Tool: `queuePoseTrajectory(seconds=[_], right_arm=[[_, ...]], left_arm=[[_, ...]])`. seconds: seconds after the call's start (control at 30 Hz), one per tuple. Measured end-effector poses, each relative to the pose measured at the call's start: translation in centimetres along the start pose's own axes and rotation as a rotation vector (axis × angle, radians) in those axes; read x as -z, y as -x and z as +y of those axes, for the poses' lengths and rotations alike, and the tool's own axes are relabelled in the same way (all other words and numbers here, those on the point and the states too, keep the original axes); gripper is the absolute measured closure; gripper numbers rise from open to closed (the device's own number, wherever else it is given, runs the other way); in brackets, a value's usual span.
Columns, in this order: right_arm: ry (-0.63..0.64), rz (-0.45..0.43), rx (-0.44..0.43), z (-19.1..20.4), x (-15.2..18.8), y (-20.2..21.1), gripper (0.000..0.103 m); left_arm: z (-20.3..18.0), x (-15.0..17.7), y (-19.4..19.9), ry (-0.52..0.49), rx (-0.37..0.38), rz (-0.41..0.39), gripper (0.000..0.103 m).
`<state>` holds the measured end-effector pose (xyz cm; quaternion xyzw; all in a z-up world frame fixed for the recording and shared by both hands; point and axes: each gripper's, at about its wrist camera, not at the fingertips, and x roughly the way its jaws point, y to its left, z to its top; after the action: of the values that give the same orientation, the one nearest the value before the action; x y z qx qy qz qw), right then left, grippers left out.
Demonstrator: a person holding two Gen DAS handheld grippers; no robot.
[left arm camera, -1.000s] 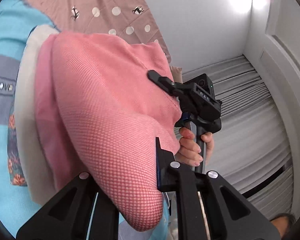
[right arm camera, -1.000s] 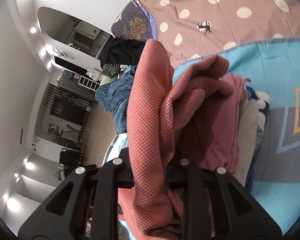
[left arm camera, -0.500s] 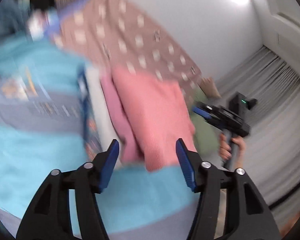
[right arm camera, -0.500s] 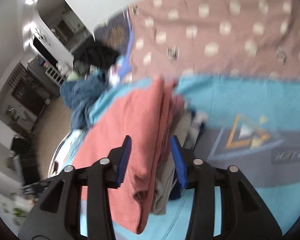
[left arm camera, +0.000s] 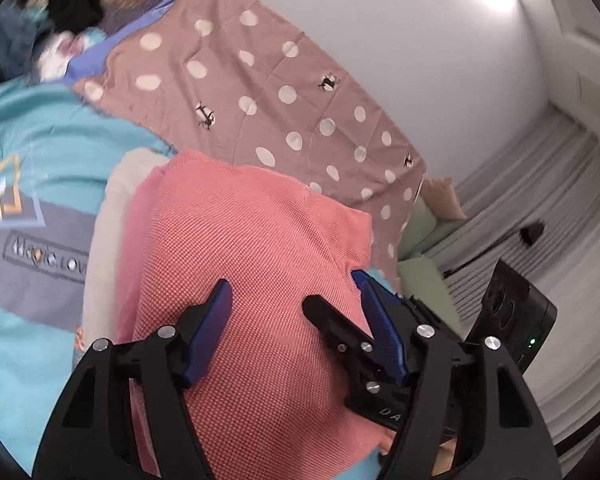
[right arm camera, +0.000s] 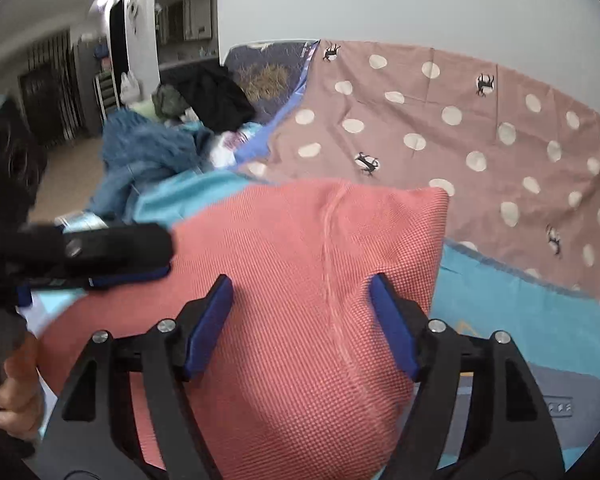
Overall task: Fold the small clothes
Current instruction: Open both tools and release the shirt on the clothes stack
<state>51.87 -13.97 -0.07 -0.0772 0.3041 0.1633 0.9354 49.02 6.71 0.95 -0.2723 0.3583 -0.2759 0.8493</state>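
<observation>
A folded coral-pink knit garment [left arm camera: 252, 248] lies on top of a stack of folded clothes, with a pink piece and a cream piece [left arm camera: 108, 216] showing at its left edge. My left gripper [left arm camera: 296, 320] is open and empty just above the garment's near part. My right gripper [right arm camera: 300, 316] is open and empty over the same garment [right arm camera: 312, 248]. The right gripper's finger [left arm camera: 340, 328] shows in the left wrist view, right beside my left gripper. The left gripper's finger [right arm camera: 100, 248] shows at the left of the right wrist view.
The stack rests on a turquoise and grey bed cover [left arm camera: 32, 152]. A brown polka-dot sheet [right arm camera: 460, 120] lies behind it. A heap of blue, black and white unfolded clothes [right arm camera: 160, 140] sits at the far left. A white wall, grey curtains [left arm camera: 540, 184] and a green cushion [left arm camera: 424, 240] are at the right.
Both grippers let go of the coral garment, which now lies flat on the stack. Both opened wide and moved close together above it.
</observation>
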Motion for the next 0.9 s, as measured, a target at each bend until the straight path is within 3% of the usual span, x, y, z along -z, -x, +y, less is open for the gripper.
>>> queuePoseTrajectory(seconds=[0.07, 0.3, 0.43, 0.6, 0.63, 0.67, 0.7, 0.8, 0.9], right_arm=[[-0.024, -0.017, -0.021, -0.5, 0.9, -0.4, 0.028], [-0.045, -0.008, -0.02, -0.7, 1.4, -1.1, 0.028], [-0.115, -0.026, 0.028, -0.8, -0.1, 2.1, 0.024], [-0.136, -0.118, 0.089, 0.2, -0.9, 8.4, 0.018], [-0.143, -0.13, 0.103, 0.4, -1.0, 9.7, 0.016], [-0.149, -0.137, 0.111, 0.6, -1.0, 10.6, 0.016], [-0.159, -0.145, 0.115, 0.8, -1.0, 11.7, 0.013], [-0.157, -0.176, 0.132, 2.1, -0.7, 15.8, 0.006], [-0.124, -0.22, 0.195, 4.1, 0.4, 19.7, 0.002]], left_arm=[[-0.7, 0.8, -0.4, -0.071, -0.045, 0.003, 0.035], [-0.4, 1.4, -0.6, -0.097, -0.066, 0.0, 0.035], [-1.9, 1.4, 1.1, -0.096, -0.111, 0.007, 0.032], [-5.6, 2.1, 6.4, -0.12, -0.084, -0.049, 0.031], [-6.6, 2.5, 7.6, -0.14, -0.095, -0.07, 0.022], [-7.5, 2.8, 8.7, -0.162, -0.116, -0.093, 0.009], [-8.7, 3.3, 10.1, -0.192, -0.148, -0.122, 0.004], [-11.4, 5.3, 13.0, -0.275, -0.242, -0.168, 0.003], [-13.1, 7.4, 15.3, -0.29, -0.352, -0.196, 0.001]])
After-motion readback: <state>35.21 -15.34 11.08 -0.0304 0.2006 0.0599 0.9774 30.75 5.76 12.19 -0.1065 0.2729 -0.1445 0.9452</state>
